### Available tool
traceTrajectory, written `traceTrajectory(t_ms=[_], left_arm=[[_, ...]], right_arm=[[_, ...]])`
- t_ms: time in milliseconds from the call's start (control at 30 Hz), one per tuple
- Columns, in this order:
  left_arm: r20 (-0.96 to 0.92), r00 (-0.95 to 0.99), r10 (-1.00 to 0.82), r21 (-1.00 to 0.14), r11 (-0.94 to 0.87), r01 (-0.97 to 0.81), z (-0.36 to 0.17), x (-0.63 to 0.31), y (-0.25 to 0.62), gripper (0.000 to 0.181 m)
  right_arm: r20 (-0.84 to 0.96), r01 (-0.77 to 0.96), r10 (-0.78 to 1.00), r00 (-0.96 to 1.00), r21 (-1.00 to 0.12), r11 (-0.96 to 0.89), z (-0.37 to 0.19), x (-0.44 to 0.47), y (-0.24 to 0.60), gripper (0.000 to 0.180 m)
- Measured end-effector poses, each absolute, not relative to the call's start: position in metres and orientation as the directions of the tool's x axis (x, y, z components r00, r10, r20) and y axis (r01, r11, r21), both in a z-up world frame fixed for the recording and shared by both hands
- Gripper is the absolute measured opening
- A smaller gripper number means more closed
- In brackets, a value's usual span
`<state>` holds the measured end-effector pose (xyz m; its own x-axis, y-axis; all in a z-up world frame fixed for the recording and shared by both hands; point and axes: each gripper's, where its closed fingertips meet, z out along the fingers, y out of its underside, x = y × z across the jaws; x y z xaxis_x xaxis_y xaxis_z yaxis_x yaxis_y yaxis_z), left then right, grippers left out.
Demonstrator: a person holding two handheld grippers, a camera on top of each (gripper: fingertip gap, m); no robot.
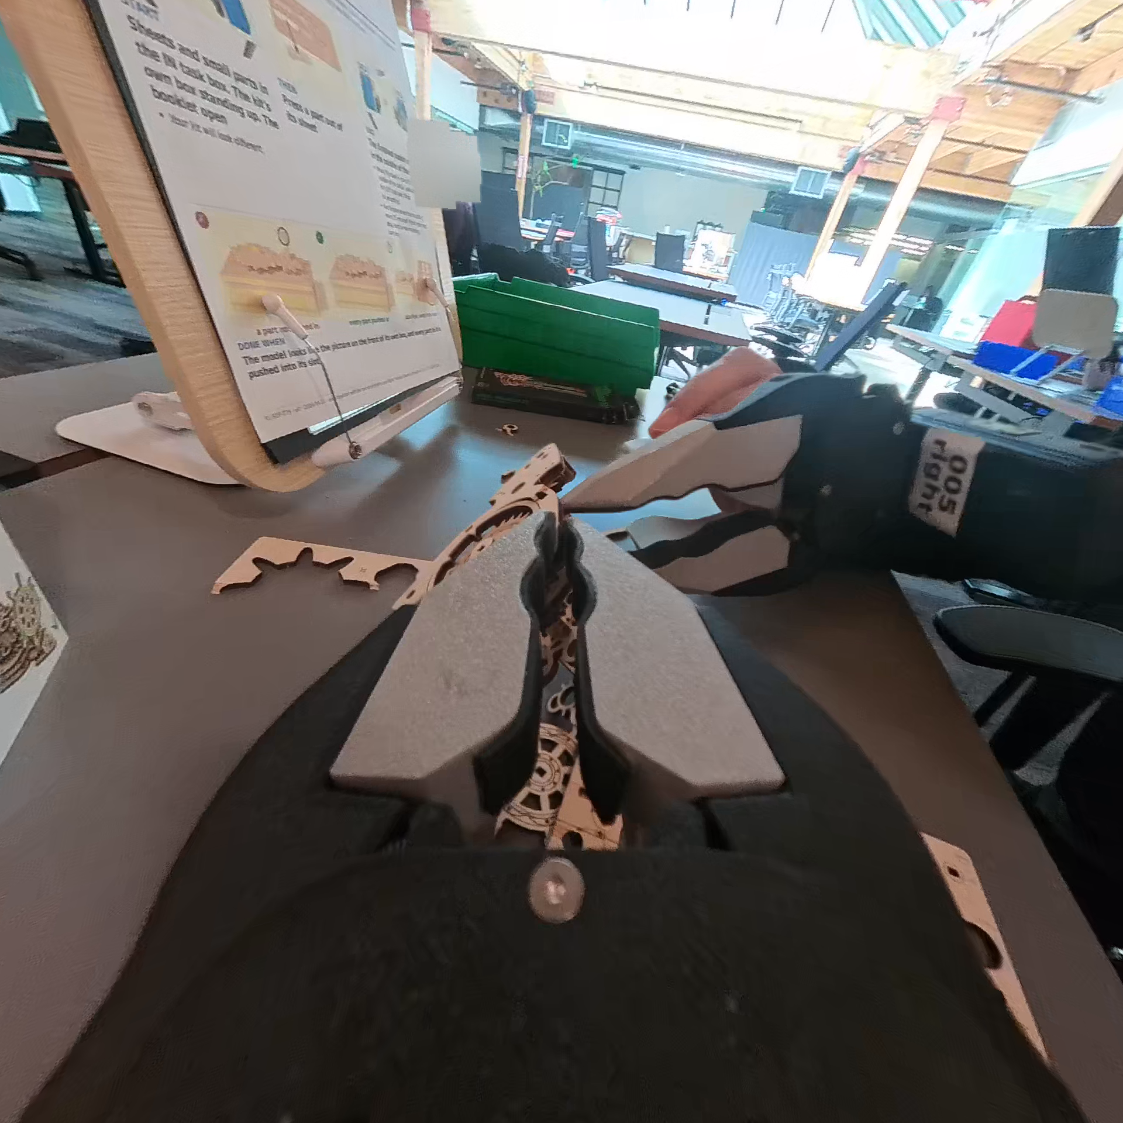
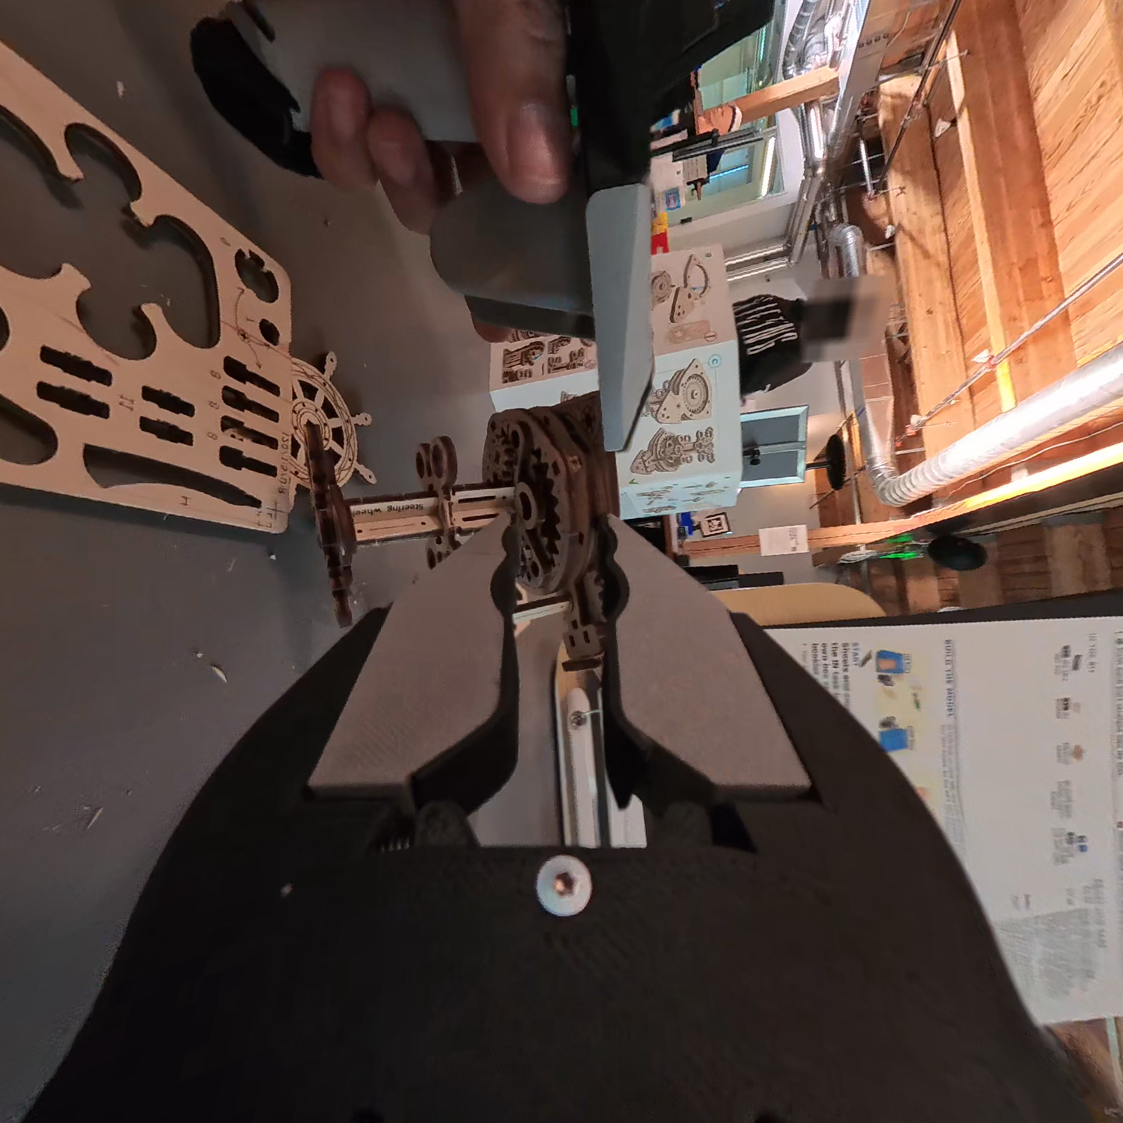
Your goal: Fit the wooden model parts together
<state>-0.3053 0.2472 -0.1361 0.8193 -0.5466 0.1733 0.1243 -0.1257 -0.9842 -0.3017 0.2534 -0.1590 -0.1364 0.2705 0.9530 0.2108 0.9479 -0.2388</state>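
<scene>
The room is a large open workshop with exposed timber beams (image 1: 717, 67) and posts (image 1: 875, 200) under a bright skylight (image 1: 638, 36). Long dark work tables (image 1: 674, 285) with office chairs (image 1: 598, 240) stand in rows across the floor. Silver ducting (image 2: 996, 419) runs along the wooden ceiling boards (image 2: 1045, 200).

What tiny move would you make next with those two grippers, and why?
Probably ease the right gripper shut on the wooden model. Its fingers flank the model's geared end, though I cannot tell whether they press it yet, and the left gripper is shut on the same model, holding it up.
</scene>
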Motion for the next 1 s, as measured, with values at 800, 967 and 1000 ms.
traceTrajectory(t_ms=[800, 967, 1000], left_arm=[[0.165, 0.757, -0.632, -0.986, -0.132, 0.105, -0.132, -0.284, 0.239, 0.0], [0.086, 0.798, -0.596, -0.994, -0.106, 0.028, -0.123, -0.302, 0.233, 0.014], [0.049, 0.813, -0.581, -0.994, -0.105, -0.015, -0.123, -0.307, 0.232, 0.015]], right_arm=[[0.815, 0.121, 0.522, -0.25, -0.509, 0.852, -0.161, -0.291, 0.25, 0.04], [0.82, 0.13, 0.516, -0.248, -0.5, 0.856, -0.161, -0.289, 0.258, 0.031], [0.82, 0.131, 0.514, -0.252, -0.497, 0.858, -0.162, -0.289, 0.258, 0.031]])
